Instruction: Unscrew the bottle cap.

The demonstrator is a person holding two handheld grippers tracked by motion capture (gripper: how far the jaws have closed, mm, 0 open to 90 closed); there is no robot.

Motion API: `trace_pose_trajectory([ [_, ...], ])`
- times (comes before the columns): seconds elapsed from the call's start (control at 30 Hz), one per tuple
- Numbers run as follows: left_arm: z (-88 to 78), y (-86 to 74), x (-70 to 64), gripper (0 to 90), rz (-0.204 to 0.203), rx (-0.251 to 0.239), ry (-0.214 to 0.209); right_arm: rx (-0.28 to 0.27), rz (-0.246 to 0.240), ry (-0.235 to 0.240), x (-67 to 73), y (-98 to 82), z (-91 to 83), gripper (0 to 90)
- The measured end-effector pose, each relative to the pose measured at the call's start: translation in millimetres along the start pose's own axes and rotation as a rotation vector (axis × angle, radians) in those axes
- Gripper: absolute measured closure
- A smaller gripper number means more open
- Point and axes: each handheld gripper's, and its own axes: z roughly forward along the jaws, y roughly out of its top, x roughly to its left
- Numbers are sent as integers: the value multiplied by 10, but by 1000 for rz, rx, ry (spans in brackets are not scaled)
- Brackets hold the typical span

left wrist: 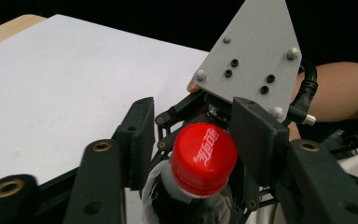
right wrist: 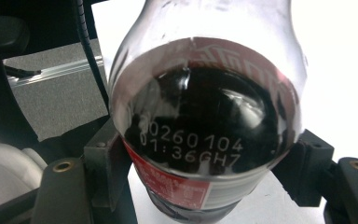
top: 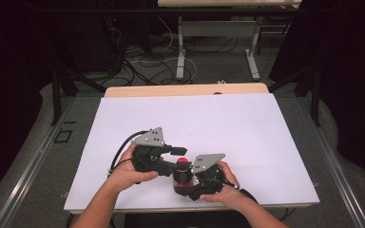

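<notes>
Cap between the left jaws, bottle held upright by the right

Near the table's point(top: 247, 118) front edge, the bottle point(right wrist: 205, 135) stands with its long axis vertical, the right gripper point(top: 192, 183) clamped on its body. The left gripper point(top: 176, 164) reaches in level from the left; its jaws stand either side of the red cap point(left wrist: 204, 157), the right pad touching or nearly so, the left one with a gap, so not yet gripping. The left is nearer the cap; any twist would turn about that upright axis.
</notes>
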Motion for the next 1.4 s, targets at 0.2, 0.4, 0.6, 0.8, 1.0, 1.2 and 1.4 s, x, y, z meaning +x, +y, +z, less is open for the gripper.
trace_pose_trajectory([
  [0.2, 56, -4, -70, 620, 0, -18, 58, 2, 3, -5, -16, -10, 7, 286],
  [0.4, 118, 9, -233, 626, -67, -42, 227, -4, 10, -24, -43, -11, 1, 286],
  [0.6, 183, 30, -388, 629, -202, -62, 407, 4, 32, -46, -48, -15, -9, 287],
  [0.8, 244, 52, -482, 628, -230, -65, 470, 1, 27, -60, -47, -19, 0, 287],
  [1.0, 181, 73, -407, 476, -200, -82, 421, -10, 36, -59, -55, -12, -26, 287],
  [1.2, 11, 115, -317, 389, -143, -73, 297, -10, 31, -60, -72, -20, -29, 287],
  [1.4, -105, 124, -232, 390, -42, 20, 127, -1, 11, -45, -74, -21, -32, 287],
])
